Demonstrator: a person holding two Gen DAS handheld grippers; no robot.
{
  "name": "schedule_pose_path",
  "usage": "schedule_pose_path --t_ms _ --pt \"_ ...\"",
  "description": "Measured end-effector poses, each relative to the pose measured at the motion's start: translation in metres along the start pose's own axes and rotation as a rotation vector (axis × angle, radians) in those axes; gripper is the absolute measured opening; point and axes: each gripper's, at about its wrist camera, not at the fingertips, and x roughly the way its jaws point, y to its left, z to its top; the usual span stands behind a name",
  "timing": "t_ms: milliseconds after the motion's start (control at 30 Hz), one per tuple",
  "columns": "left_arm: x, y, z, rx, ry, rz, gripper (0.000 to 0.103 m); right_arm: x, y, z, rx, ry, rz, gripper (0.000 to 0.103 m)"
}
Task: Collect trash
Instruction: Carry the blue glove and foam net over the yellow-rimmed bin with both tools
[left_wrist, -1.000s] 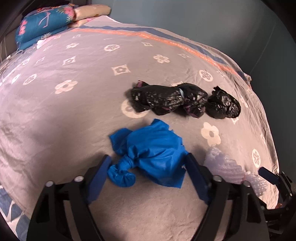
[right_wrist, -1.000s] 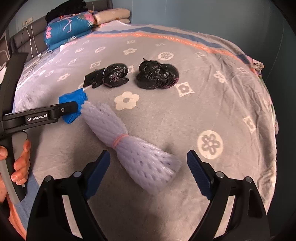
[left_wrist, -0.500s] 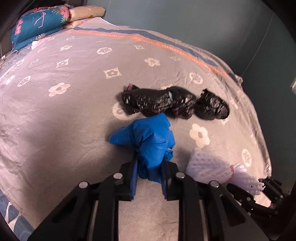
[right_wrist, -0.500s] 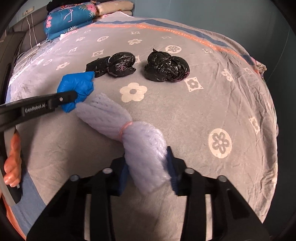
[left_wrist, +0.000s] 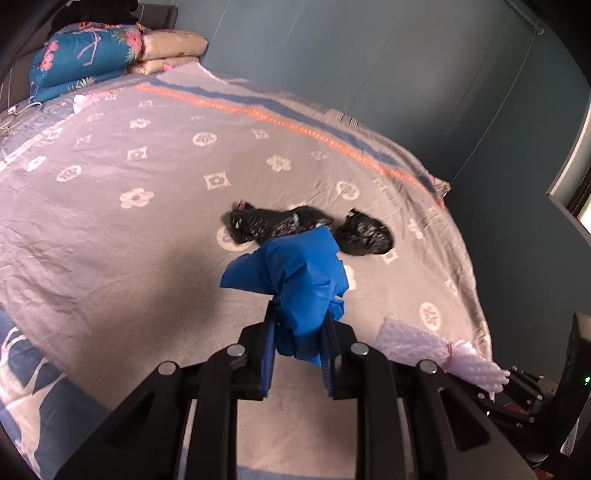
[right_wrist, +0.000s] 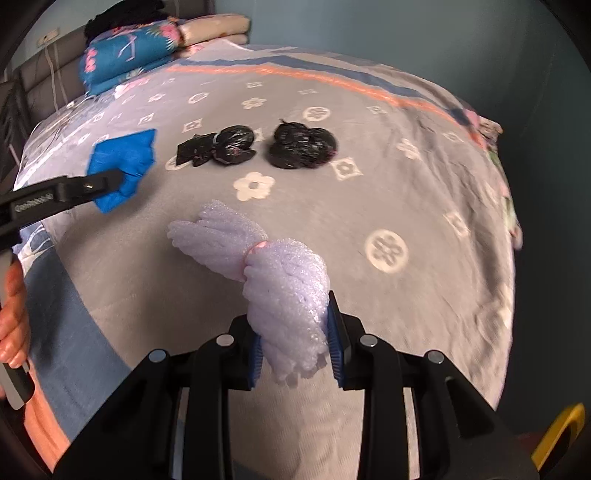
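Two tongs, both clamped: left tongs (left_wrist: 297, 341) on blue bag (left_wrist: 301, 280), right tongs (right_wrist: 295, 345) on foam net (right_wrist: 275, 280), each bundle lifted clear of bed (left_wrist: 110, 236). Seen beyond blue bag, lying on bedspread: long black bag (left_wrist: 273, 223) and round black bag (left_wrist: 364, 236), near each other. Stacked at bed's head: folded quilts (left_wrist: 92, 55). Glimpsed at left edge of right view: hand (right_wrist: 13, 314) on left handle.

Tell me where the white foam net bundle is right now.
In the right wrist view, the white foam net bundle sits low at centre, clamped in the right claw, nearer than the two black plastic bags.
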Motion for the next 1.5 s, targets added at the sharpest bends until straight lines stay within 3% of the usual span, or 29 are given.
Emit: schedule_pose_path --t_ms 400,667,900,1100,1500 --pt "-0.098 -0.078 -0.040 0.178 -0.044 -0.020 0.019 -0.121 -0.046 -0.053 0.132 -0.110 0.018 0.028" --pt "-0.172 -0.134 -0.074 0.276 -0.089 -0.129 0.019 -0.203 -0.085 -0.107 0.262 -0.216 -0.005 0.029" --pt "-0.215 -0.193 -0.094 0.386 -0.129 -0.209 0.019 -0.268 -0.130 -0.157 0.390 -0.298 -0.060 0.029" --pt "-0.227 -0.244 -0.111 0.465 -0.127 -0.274 0.019 -0.304 -0.170 -0.197 0.484 -0.327 -0.122 0.030" --pt "-0.213 -0.330 -0.146 0.608 -0.088 -0.365 0.019 -0.324 -0.230 -0.244 0.614 -0.294 -0.190 0.031"
